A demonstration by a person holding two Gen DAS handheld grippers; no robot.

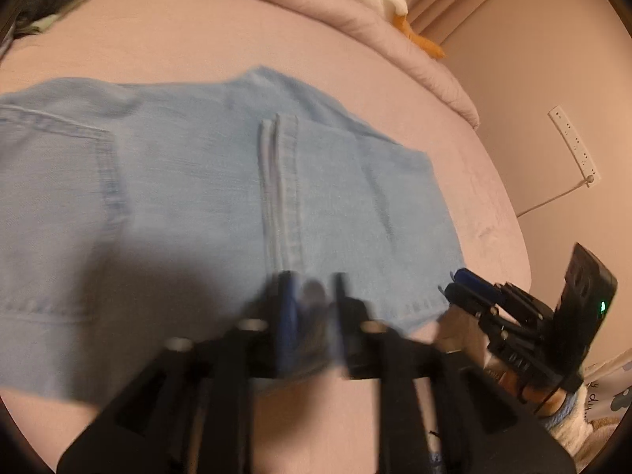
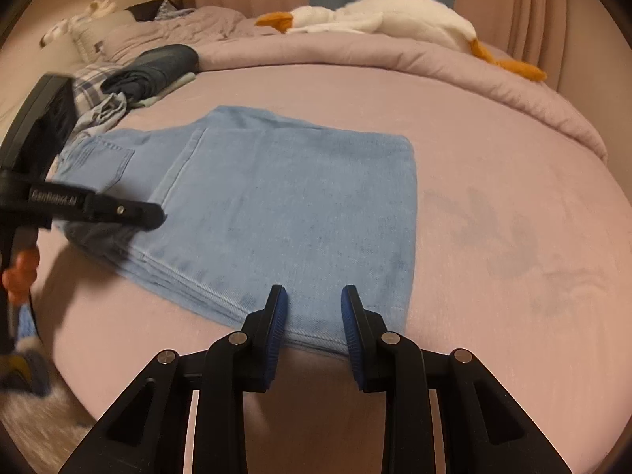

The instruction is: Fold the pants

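Observation:
Light blue denim pants [image 2: 276, 205] lie folded in a flat stack on the pink bed sheet [image 2: 493, 197]. They also fill the left wrist view [image 1: 189, 181], with a hem seam running down the middle. My right gripper [image 2: 314, 304] is open, its blue-padded fingers over the near edge of the stack, holding nothing. My left gripper [image 1: 312, 292] is blurred by motion; its fingers stand slightly apart over the near edge of the denim. In the right wrist view the left gripper [image 2: 154, 213] hovers over the left part of the pants.
A pile of dark and plaid clothes [image 2: 150, 67] lies at the far left of the bed. A rolled pink duvet [image 2: 434, 63] and a white goose plush [image 2: 395, 15] line the far edge. A power strip [image 1: 574, 146] hangs on the wall.

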